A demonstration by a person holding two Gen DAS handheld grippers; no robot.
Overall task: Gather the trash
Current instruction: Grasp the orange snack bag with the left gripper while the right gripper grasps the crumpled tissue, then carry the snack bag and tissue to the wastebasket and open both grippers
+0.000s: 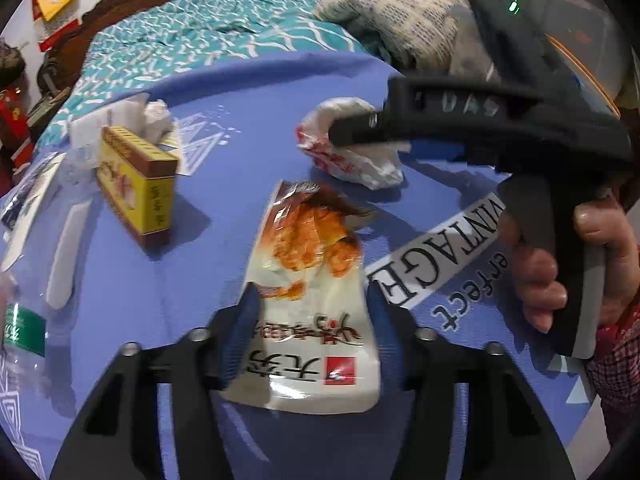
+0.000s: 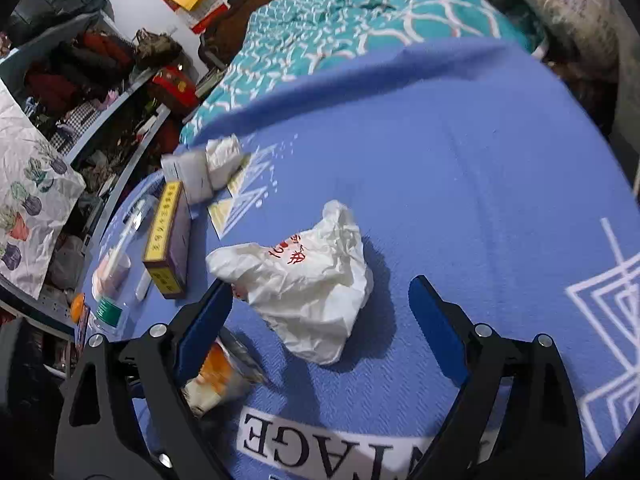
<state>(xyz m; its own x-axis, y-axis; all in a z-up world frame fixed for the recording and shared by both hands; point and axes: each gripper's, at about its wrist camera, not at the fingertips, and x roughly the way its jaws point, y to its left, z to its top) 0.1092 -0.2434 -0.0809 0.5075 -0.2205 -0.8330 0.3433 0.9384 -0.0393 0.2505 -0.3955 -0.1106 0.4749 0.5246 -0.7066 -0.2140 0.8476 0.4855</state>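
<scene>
left gripper [image 1: 312, 312] pinching snack wrapper [image 1: 308, 280] | right gripper [image 2: 320, 304] agape over crumpled bag [image 2: 304, 280] | yellow box [image 1: 136, 188] nearby

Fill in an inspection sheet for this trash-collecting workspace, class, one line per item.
Surface: blue printed cloth, lying flat.
Job's things: snack wrapper and crumpled white plastic bag, both on the cloth.
Clutter: yellow box, crumpled tissue, bottle near the cloth's edge.
Grippers: left gripper straddles the wrapper, grip uncertain; right gripper open around the bag.
Cables: nothing seen.
Surroundings: teal bedspread, crowded shelves.
</scene>
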